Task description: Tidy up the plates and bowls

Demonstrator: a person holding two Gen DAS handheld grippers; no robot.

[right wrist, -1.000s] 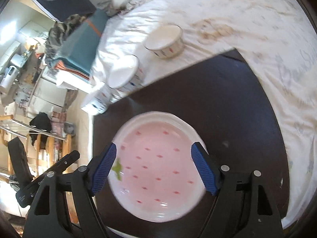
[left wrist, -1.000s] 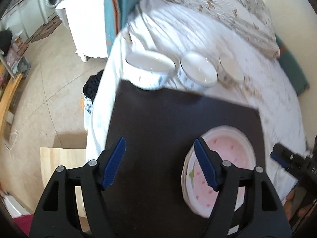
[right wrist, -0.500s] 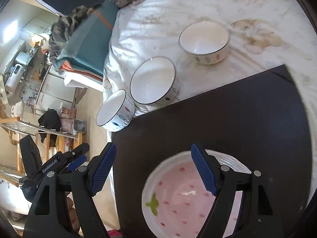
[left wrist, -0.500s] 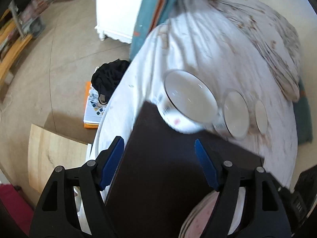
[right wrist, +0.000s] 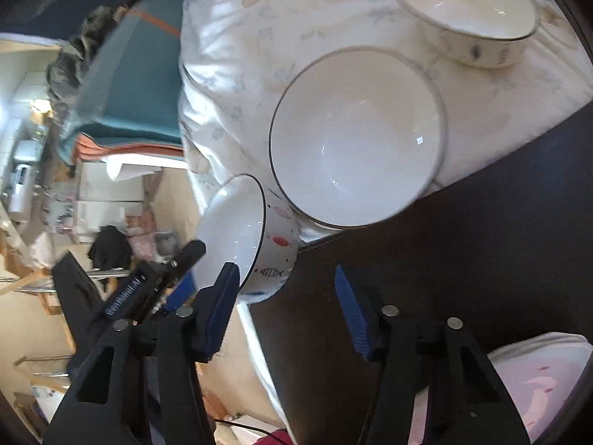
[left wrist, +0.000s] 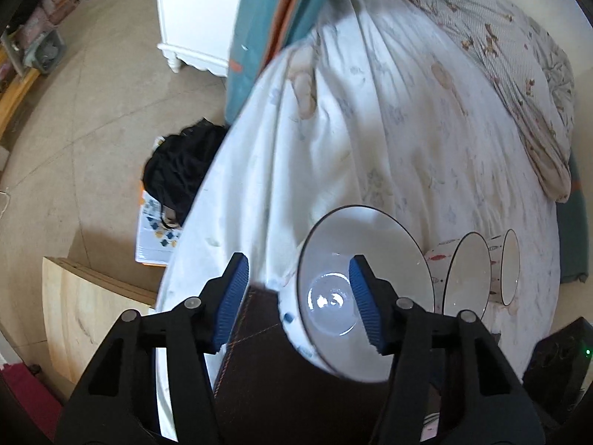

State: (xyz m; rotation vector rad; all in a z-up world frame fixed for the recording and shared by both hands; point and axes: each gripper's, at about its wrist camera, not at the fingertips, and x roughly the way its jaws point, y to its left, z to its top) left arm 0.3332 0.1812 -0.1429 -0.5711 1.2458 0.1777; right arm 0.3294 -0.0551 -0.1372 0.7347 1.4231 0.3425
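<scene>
Three white bowls stand in a row on the bed sheet along the far edge of a dark mat (right wrist: 463,259). The nearest, a fish-patterned bowl (left wrist: 355,296), appears in the right wrist view (right wrist: 255,237) at the mat's corner. My left gripper (left wrist: 296,304) is open; its right finger reaches into this bowl, its left finger is outside the wall. A larger middle bowl (right wrist: 355,137) and a far bowl (right wrist: 467,11) follow. My right gripper (right wrist: 285,307) is open and empty above the mat. A pink plate (right wrist: 537,382) lies at lower right.
The bed's white sheet (left wrist: 370,129) drops off to a tiled floor (left wrist: 74,129) on the left. Folded teal blankets (right wrist: 137,85) sit beyond the bowls. A black bundle (left wrist: 178,178) and a wooden board (left wrist: 81,315) lie on the floor.
Both grippers have moved forward over the mat toward the bowls. The left gripper now straddles the nearest bowl's wall. The pink plate has slid to the lower edge of the right view.
</scene>
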